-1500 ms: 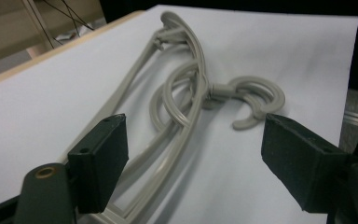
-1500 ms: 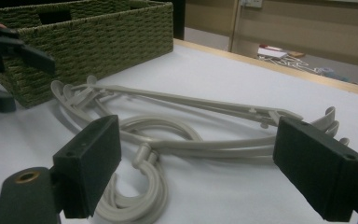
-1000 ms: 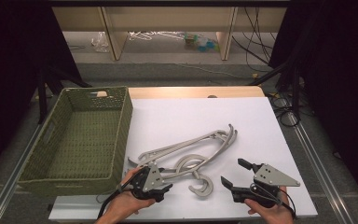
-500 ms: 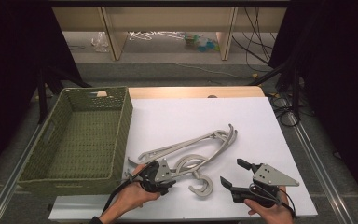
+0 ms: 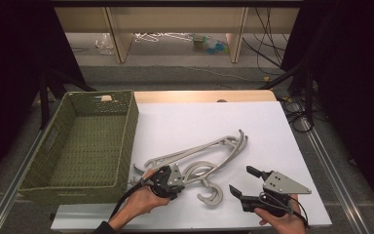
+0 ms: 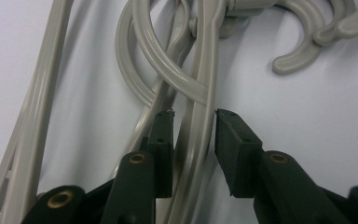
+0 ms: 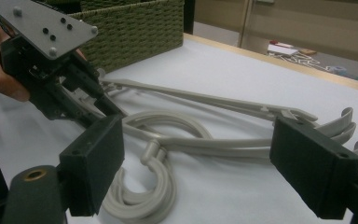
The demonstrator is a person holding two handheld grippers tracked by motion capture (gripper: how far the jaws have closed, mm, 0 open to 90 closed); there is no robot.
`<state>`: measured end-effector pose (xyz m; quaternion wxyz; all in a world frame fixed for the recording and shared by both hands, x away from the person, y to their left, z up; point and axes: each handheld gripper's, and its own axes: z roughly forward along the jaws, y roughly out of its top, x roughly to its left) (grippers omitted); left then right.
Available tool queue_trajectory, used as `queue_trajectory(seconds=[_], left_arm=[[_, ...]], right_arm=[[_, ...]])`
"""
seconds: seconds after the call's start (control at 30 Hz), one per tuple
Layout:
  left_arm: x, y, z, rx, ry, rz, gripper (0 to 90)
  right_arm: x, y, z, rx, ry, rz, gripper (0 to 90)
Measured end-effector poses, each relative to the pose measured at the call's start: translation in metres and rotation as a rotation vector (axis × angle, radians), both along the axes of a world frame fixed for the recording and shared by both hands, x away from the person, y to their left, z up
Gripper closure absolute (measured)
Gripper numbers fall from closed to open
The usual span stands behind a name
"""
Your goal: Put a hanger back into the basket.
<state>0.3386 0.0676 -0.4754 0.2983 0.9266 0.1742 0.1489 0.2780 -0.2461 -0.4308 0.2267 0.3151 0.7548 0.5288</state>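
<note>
Grey hangers point(image 5: 199, 158) lie tangled right of the basket point(image 5: 85, 141). Left gripper point(image 6: 192, 122) has just been closing, jaws straddling one bar, pads not quite pressing. Right gripper point(image 5: 246, 180) rests near right, wide open, empty.

Right gripper point(image 7: 198, 163) jaws wide apart over white table point(image 7: 242, 196); grey hangers point(image 7: 205, 140) between; left gripper point(image 7: 107, 109) on hangers near wicker basket point(image 7: 135, 28).

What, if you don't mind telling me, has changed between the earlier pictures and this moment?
The left gripper has slid a little rightward onto the pile of grey hangers, and its jaws have just been closing around one hanger arm, which now sits between the pads; a slight gap remains on one side. The right gripper stayed open in place, and the green basket did not move.
</note>
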Motion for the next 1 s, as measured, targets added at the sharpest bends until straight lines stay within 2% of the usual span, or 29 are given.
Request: queue_trajectory(seconds=[0.2, 0.3, 0.33, 0.37, 0.43, 0.67, 0.7, 0.77, 0.87, 0.9, 1.0], left_arm=[[0.003, -0.003, 0.0, 0.033, -0.011, -0.037, 71.6], [0.006, -0.005, 0.0, 0.05, -0.001, -0.06, 73.0], [0.006, -0.006, 0.0, 0.057, -0.009, -0.069, 73.5], [0.006, -0.006, 0.0, 0.064, -0.014, -0.076, 74.0], [0.006, -0.006, 0.001, 0.072, -0.023, -0.089, 76.2], [0.006, -0.005, 0.004, 0.063, -0.035, -0.11, 79.0], [0.006, -0.005, 0.006, 0.05, -0.038, -0.112, 79.1], [0.007, -0.004, 0.009, 0.026, -0.009, -0.108, 79.0], [0.007, -0.002, 0.011, 0.018, -0.007, -0.108, 79.0], [0.008, 0.0, 0.014, 0.012, 0.002, -0.102, 79.0], [0.008, 0.0, 0.015, -0.004, 0.004, -0.1, 79.1]], right_arm=[[0.0, 0.0, 0.0, -0.003, 0.0, 0.003, 18.8], [0.0, 0.0, 0.0, -0.004, 0.0, 0.004, 18.9], [-0.001, 0.001, 0.0, 0.001, 0.023, 0.003, 19.0], [0.001, 0.0, -0.001, -0.003, -0.005, -0.001, 19.0], [0.001, 0.0, 0.0, -0.007, 0.009, 0.002, 19.0], [0.001, 0.0, -0.001, -0.008, 0.009, 0.004, 19.2], [0.001, 0.0, -0.001, -0.007, 0.009, 0.004, 19.2], [0.001, 0.0, 0.0, -0.007, 0.01, 0.004, 19.2], [0.001, 0.0, -0.001, -0.008, 0.011, 0.006, 19.2], [0.0, 0.001, 0.0, -0.003, 0.03, 0.009, 19.2], [0.0, 0.001, 0.0, -0.004, 0.029, 0.01, 19.2]])
